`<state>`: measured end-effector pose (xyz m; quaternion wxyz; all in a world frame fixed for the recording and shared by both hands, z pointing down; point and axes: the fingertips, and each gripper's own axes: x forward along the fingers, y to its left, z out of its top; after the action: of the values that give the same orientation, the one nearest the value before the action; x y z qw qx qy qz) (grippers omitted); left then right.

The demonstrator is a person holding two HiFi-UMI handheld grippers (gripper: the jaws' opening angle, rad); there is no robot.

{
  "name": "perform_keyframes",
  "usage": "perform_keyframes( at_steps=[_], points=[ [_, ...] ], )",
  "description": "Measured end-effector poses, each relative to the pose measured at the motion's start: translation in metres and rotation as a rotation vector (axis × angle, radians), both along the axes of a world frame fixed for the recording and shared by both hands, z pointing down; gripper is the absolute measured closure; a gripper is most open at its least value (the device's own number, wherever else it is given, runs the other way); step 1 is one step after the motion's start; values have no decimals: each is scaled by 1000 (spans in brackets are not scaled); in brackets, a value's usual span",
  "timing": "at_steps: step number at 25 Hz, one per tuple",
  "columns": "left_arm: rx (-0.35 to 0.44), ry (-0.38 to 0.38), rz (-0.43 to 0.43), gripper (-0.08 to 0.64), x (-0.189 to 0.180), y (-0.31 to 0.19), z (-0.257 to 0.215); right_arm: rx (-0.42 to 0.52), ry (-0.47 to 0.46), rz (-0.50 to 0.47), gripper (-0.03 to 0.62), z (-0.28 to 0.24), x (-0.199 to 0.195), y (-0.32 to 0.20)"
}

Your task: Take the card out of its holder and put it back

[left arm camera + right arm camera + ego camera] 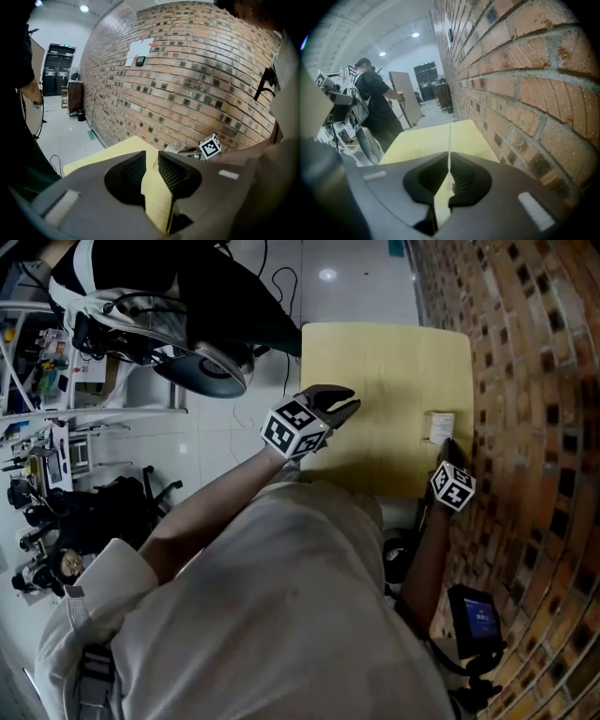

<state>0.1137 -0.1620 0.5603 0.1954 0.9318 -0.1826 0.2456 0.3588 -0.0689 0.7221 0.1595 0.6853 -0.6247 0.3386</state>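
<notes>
The right hand-held gripper [447, 448] is clenched on the card [441, 425]. Its own view shows the card as a thin white sheet, edge-on between the closed jaws. The card is over the bench [375, 362], close to its right edge and beside the brick wall [534, 381]. The print on the card is too small to read. The left hand-held gripper [345, 404] hovers near the bench's left edge, released, with only yellow bench top showing between its jaws. Its marker cube [293, 427] shows black-and-white squares.

Card [441, 426] in right tool [447, 449] beside wall [534, 381], left tool [347, 403] over left of table [384, 362]
</notes>
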Motion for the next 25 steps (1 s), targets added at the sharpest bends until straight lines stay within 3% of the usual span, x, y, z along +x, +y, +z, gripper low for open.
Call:
perform_keyframes(
  at_steps=[8,14,25],
  points=[
    [2,-5,-14,459,11,-4,13,-17,-30,15,578,33,7,-6],
    [0,10,-17,459,-9,0,-7,-44,-27,14,578,25,-12,2],
    [-3,8,-32,459,-13,-3,-6,-58,-17,7,578,38,-14,1]
  ],
)
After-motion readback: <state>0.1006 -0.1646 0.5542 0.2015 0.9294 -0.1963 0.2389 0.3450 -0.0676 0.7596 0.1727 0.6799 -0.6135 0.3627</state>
